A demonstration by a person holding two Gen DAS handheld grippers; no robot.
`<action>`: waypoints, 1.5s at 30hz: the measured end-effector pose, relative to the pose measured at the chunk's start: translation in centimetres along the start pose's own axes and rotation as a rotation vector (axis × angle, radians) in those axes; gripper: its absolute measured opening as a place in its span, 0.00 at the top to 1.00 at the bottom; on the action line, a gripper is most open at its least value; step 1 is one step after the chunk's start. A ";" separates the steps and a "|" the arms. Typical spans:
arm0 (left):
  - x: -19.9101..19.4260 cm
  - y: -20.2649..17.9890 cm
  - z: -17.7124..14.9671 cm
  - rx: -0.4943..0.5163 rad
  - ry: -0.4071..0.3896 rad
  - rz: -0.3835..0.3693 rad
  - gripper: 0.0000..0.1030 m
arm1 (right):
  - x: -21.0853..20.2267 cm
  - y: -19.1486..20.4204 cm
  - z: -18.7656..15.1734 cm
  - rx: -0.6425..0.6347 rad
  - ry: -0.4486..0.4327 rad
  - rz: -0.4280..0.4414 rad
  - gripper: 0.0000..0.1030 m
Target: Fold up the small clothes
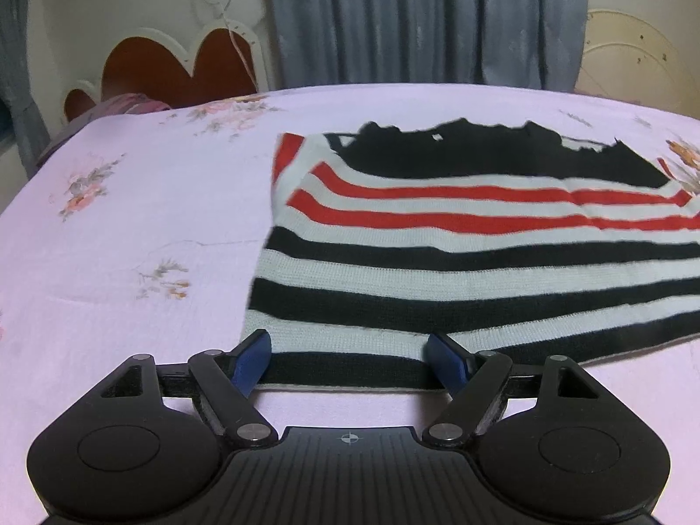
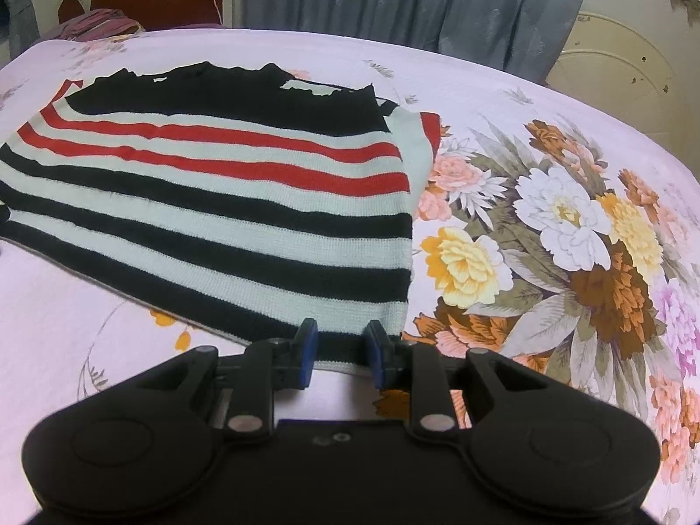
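Note:
A small knitted sweater [image 1: 437,262] with black, white and red stripes lies flat on the bed, its black collar end farthest from me. In the left wrist view my left gripper [image 1: 348,350] stands wide open over the near left corner of the hem, blue pads on either side of the black band. In the right wrist view the same sweater [image 2: 218,201] spreads to the left. My right gripper [image 2: 341,343] sits at the near right corner of the hem with a narrow gap. The hem lies flat between its pads, not bunched.
The bed is covered by a pale pink sheet [image 1: 131,218] with a large flower print [image 2: 547,240] right of the sweater. A red and white headboard [image 1: 175,65] with a purple bundle [image 1: 127,103] stands at the back left. Grey curtains [image 1: 415,22] hang behind.

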State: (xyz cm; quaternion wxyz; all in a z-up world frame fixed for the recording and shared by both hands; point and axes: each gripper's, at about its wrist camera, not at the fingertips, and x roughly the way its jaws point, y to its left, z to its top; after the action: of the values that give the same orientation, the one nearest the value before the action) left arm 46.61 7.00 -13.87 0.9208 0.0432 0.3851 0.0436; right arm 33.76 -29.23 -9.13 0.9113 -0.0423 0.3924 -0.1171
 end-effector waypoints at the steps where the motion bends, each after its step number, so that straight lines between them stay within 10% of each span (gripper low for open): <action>1: -0.6 0.3 -0.1 -0.016 -0.013 0.044 0.04 | -0.1 -0.1 0.0 0.006 0.000 0.006 0.74; 8: -3.4 5.3 -3.7 -0.391 -0.050 -0.042 0.12 | -2.4 -1.3 -1.1 0.087 -0.093 0.039 0.37; 12: -2.2 7.0 -5.6 -0.683 -0.010 -0.235 0.34 | -3.3 -1.6 -1.3 0.148 -0.136 0.123 0.88; 16: -0.2 7.8 -6.1 -0.873 -0.025 -0.301 0.34 | -3.9 -0.7 -0.4 0.159 -0.178 0.186 0.93; 27: 4.8 7.4 -3.9 -1.003 -0.108 -0.363 0.37 | 0.2 4.1 6.7 0.197 -0.176 0.324 0.97; 31: 6.8 8.0 -3.5 -1.042 -0.063 -0.365 0.80 | 1.9 7.1 9.2 0.162 -0.169 0.342 0.98; 36: 4.6 8.3 -3.3 -1.022 -0.156 -0.440 0.84 | 2.8 9.3 10.7 0.122 -0.172 0.340 0.98; 45: 6.4 8.4 -3.6 -1.026 -0.060 -0.427 0.84 | 6.0 10.0 9.7 0.120 -0.065 0.291 1.00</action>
State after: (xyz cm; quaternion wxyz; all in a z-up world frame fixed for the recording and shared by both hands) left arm 48.11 16.27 -19.98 0.8227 -0.4886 0.2884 0.0370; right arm 46.60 -21.16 -8.38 0.9319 0.0657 0.3568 -0.0057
